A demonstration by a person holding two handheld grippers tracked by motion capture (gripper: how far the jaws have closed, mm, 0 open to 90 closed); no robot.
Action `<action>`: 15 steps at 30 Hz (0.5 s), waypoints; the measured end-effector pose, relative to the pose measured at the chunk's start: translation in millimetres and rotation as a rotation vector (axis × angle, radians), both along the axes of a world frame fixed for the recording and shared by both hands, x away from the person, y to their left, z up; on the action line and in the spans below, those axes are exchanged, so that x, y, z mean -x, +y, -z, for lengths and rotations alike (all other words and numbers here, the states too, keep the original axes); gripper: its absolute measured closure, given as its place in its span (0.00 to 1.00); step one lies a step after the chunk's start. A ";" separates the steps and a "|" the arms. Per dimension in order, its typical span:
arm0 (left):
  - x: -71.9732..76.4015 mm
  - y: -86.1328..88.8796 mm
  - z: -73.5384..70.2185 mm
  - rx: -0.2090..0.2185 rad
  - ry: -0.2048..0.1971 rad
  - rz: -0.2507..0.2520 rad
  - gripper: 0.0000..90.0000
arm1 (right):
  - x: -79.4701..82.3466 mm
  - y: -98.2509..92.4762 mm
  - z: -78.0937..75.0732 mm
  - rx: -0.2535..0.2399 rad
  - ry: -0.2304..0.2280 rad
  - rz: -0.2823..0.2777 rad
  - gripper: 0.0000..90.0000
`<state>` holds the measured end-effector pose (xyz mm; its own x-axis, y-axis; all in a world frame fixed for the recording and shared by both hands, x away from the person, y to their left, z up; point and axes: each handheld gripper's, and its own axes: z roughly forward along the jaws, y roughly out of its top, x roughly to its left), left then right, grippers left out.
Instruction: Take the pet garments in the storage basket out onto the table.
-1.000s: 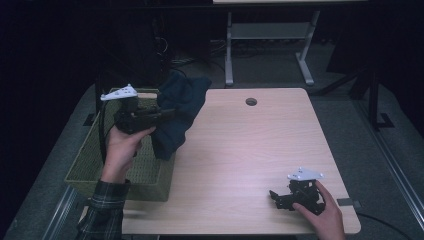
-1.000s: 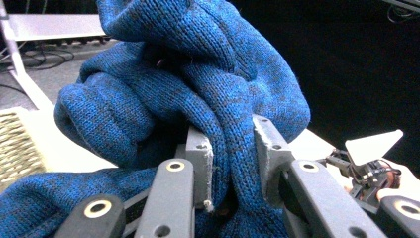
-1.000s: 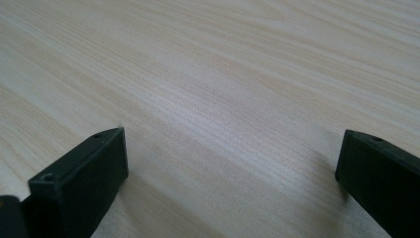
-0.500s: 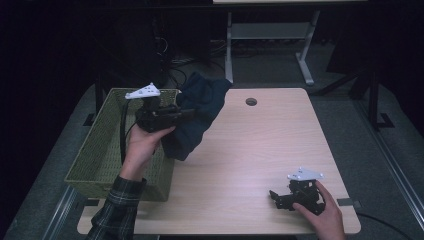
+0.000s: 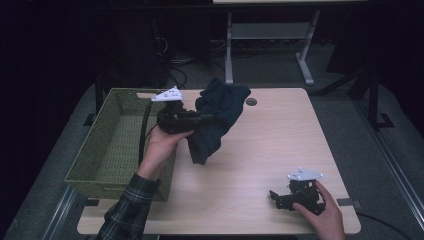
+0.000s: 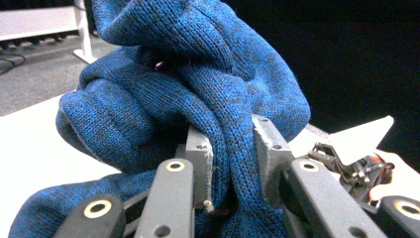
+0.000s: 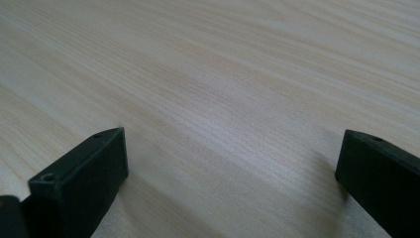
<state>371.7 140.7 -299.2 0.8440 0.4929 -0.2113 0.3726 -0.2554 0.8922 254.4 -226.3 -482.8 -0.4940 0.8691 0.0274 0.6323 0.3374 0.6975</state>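
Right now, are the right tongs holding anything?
No, the right tongs stand wide open over the bare wooden table, with nothing between them.

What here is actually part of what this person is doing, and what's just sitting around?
In use:
- dark blue knitted garment, pinched in the left gripper above the table edge
- green woven basket beside it, probably where it came from
- light wooden table

Lying about:
- right gripper, open, resting on the table
- white metal stand behind the table
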 end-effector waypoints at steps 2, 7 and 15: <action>-1.1 -7.2 4.6 -0.014 0.003 0.009 0.80 | 0.0 0.0 0.0 0.000 0.000 0.000 0.00; -3.8 -22.4 15.0 -0.040 0.015 0.032 0.80 | 0.0 0.0 0.0 0.000 0.000 0.000 0.00; -9.5 -46.8 35.4 -0.080 0.029 0.070 0.80 | 0.0 0.0 0.0 0.000 0.000 0.000 0.00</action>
<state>381.2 93.9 -334.6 0.8709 0.4495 -0.1985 0.3768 -0.3517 0.8569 254.4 -226.4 -482.8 -0.4941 0.8690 0.0271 0.6323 0.3378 0.6972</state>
